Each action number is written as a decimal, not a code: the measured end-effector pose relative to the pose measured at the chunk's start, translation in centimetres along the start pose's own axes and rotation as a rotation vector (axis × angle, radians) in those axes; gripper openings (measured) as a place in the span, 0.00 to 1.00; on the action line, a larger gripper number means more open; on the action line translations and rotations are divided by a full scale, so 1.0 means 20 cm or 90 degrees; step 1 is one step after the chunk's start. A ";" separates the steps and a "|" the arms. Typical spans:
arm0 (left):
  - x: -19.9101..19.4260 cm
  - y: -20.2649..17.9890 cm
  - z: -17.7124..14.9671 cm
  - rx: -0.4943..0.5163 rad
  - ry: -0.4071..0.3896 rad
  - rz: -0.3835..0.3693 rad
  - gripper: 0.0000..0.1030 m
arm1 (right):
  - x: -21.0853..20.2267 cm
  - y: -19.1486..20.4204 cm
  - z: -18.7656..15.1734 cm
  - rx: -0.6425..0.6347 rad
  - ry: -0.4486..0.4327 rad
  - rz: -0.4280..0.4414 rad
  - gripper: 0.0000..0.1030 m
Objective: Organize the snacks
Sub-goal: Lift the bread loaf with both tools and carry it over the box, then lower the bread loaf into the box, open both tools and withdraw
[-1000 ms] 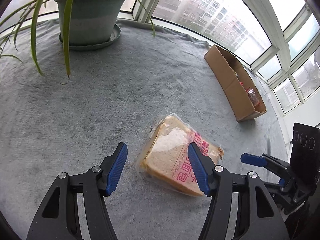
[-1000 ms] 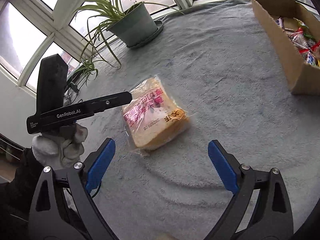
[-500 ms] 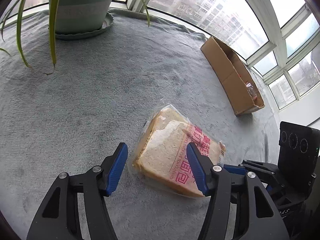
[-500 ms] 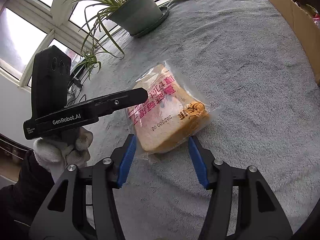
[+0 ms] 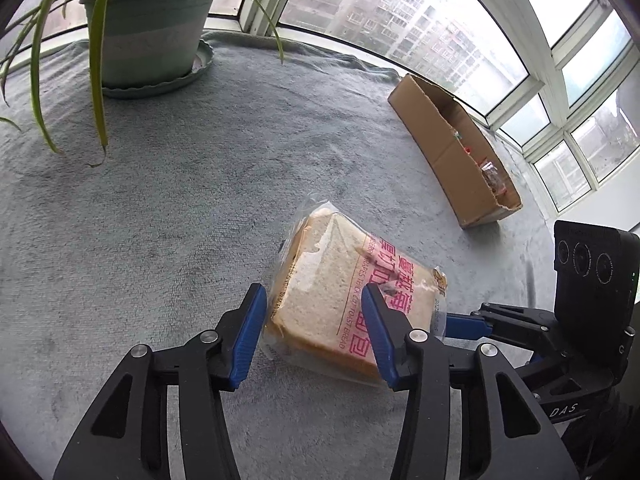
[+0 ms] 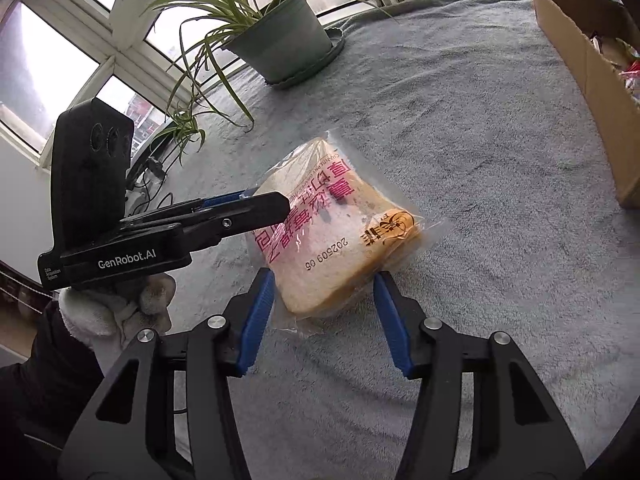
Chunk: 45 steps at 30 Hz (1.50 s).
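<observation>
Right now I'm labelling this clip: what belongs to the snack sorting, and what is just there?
Job:
bagged toast bread
cardboard box holding snacks
left tool
right tool

Just there:
potted plant
grey blanket
</observation>
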<state>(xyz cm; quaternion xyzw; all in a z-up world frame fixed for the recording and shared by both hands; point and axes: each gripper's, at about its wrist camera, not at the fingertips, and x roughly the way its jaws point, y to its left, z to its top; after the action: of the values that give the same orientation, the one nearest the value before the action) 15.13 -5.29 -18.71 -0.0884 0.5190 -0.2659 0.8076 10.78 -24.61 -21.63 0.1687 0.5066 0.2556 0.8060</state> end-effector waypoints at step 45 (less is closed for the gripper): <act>0.52 -0.94 0.82 0.194 -0.025 -0.075 0.46 | -0.81 -0.76 0.74 -0.029 -0.204 -0.228 0.53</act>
<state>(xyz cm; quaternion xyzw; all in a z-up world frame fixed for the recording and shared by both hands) 26.62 -28.79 -11.75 0.0000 0.4506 -0.3867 0.8046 21.97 -46.61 -11.55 0.0962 0.3881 0.0898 0.9122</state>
